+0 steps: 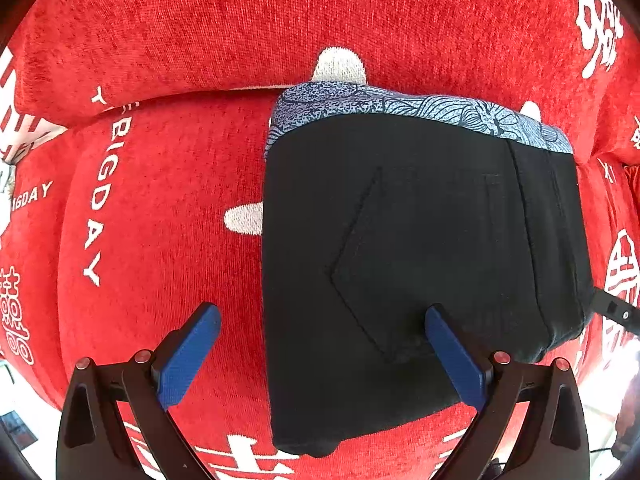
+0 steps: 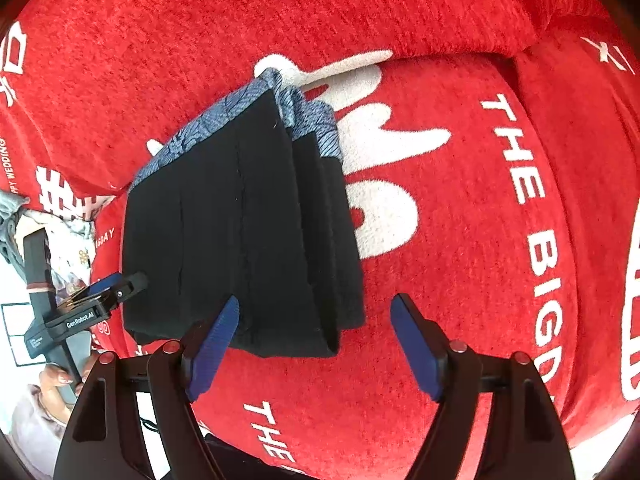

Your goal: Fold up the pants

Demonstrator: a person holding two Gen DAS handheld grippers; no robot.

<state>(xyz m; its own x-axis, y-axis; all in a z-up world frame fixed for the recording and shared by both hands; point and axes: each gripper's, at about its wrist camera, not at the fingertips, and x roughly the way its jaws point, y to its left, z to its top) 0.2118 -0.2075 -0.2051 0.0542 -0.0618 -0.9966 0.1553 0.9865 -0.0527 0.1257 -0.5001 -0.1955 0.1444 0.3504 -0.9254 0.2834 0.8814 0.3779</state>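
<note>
The black pants lie folded into a compact stack on the red sofa cushion, with a blue patterned lining showing along the far edge. A back pocket seam faces up. My left gripper is open above the near edge of the stack, holding nothing. In the right wrist view the folded pants show several layers at their right side. My right gripper is open over the stack's near right corner, empty. The left gripper shows at the stack's left edge.
The red sofa cover carries white lettering and shapes. The backrest rises behind the pants. A patterned cloth and a hand show at the left edge of the right wrist view.
</note>
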